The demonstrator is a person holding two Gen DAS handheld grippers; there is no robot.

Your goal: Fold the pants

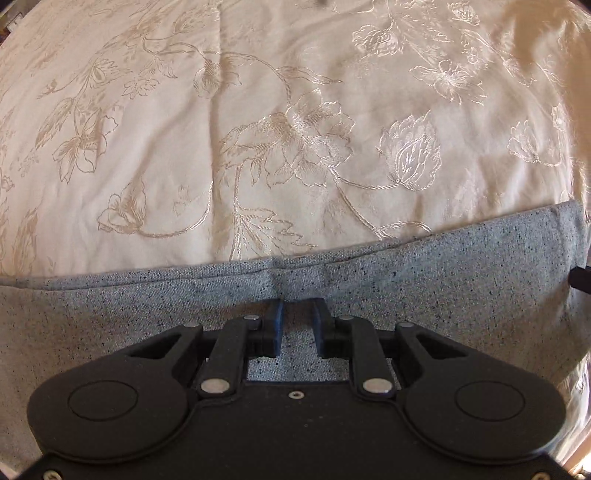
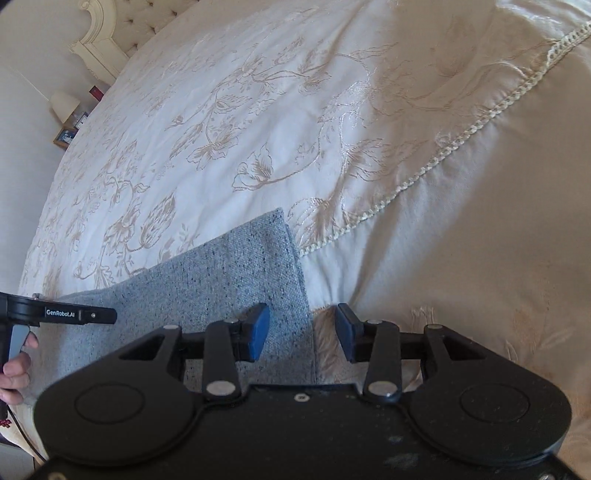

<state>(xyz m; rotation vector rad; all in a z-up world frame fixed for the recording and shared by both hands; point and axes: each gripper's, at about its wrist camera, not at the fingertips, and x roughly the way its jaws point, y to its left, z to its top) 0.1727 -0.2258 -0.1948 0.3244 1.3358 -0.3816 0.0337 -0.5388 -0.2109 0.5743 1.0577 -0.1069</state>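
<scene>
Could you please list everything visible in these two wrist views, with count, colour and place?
pants: one, speckled grey, flat on the bedspread, its end near the right gripper
bedspread: one, cream with floral embroidery and a corded trim, covering the bed
headboard: one, cream, tufted, top left of the right wrist view
lamp: one, cream shade, on the bedside stand by the wall
small bedside items: a few, too small to tell apart
left gripper: one, black with blue pads, jaws apart over the pants
right gripper: one, black with blue pads, jaws open across the pants' edge
hand: one, holding the left gripper's handle
</scene>
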